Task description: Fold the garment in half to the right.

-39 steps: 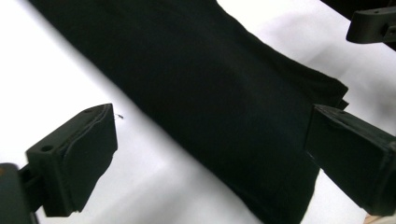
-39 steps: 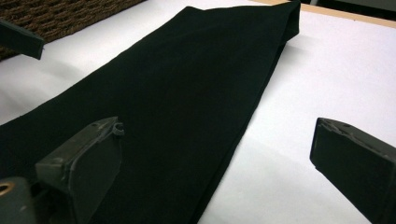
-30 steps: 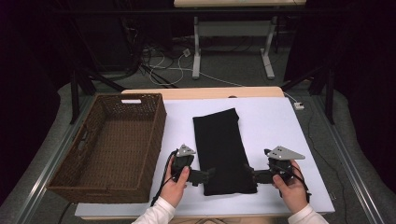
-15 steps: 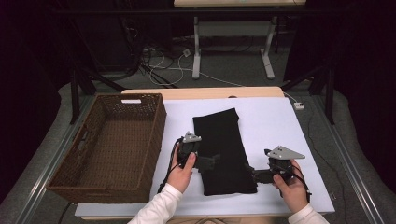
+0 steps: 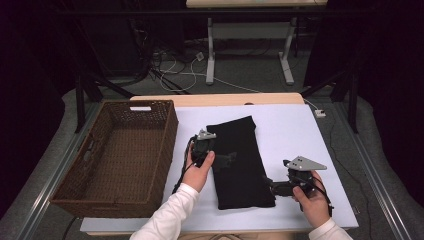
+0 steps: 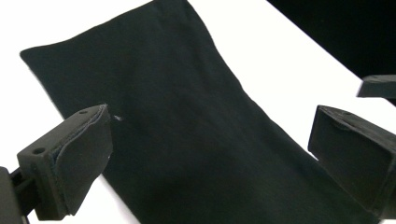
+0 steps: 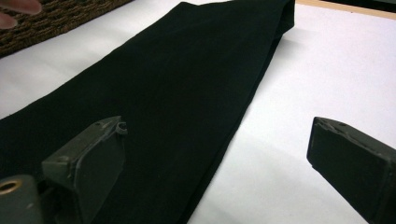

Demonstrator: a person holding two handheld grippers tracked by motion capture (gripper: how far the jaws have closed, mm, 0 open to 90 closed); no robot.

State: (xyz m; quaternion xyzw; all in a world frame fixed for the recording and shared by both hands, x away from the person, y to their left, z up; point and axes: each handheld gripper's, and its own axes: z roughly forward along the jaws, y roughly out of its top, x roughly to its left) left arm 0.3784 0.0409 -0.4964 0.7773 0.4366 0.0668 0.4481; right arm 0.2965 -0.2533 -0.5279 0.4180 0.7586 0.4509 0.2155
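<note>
Folded black cloth strip (image 5: 239,161) lies flat at frame centre on white tabletop (image 5: 300,135). Left gripper (image 5: 224,160) over its left edge, jaws spread. Right gripper (image 5: 267,184) at lower-right edge, jaws spread. Brown wicker basket (image 5: 75,192) left.

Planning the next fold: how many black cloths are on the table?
1. A long black folded cloth lies flat on the white table, right of the brown wicker basket, between the two grippers. Layers may hide another.

The black cloth (image 5: 239,162) looks matt and soft. The basket (image 5: 117,155) is rough brown wicker. The table (image 5: 295,135) has a smooth, matt white top with a wooden edge.
</note>
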